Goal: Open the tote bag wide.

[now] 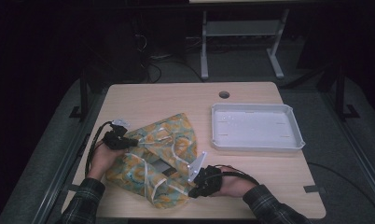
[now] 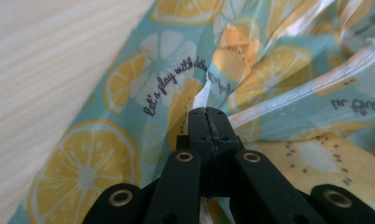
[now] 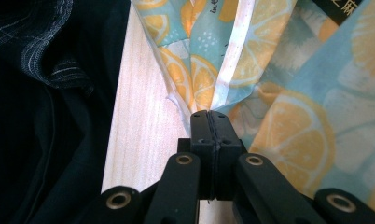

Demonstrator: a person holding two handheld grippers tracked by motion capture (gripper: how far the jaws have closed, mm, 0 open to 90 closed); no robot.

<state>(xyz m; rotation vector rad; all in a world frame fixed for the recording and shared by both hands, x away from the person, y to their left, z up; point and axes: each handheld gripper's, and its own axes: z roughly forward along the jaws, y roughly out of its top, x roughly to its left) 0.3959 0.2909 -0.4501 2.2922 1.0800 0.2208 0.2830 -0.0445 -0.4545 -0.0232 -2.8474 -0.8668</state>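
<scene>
A crumpled cloth bag [image 1: 162, 156] printed with lemon slices on pale blue lies on the wooden table [image 1: 176, 100] at the front left. My left gripper [image 1: 135, 141] is at its left edge, jaws shut on a fold of the bag [image 2: 176, 88] with white trim poking out between them. My right gripper [image 1: 193, 190] is at the bag's near right corner, jaws shut on the bag's [image 3: 279, 135] white-edged hem. A dark flat item [image 1: 160, 167] shows inside the bag's opening.
A white empty tray [image 1: 254, 143] stands at the right of the table. A round cable hole [image 1: 224, 94] lies near the far edge. The table's front edge runs just below my right gripper, with a dark plaid sleeve [image 3: 55, 46] beside it.
</scene>
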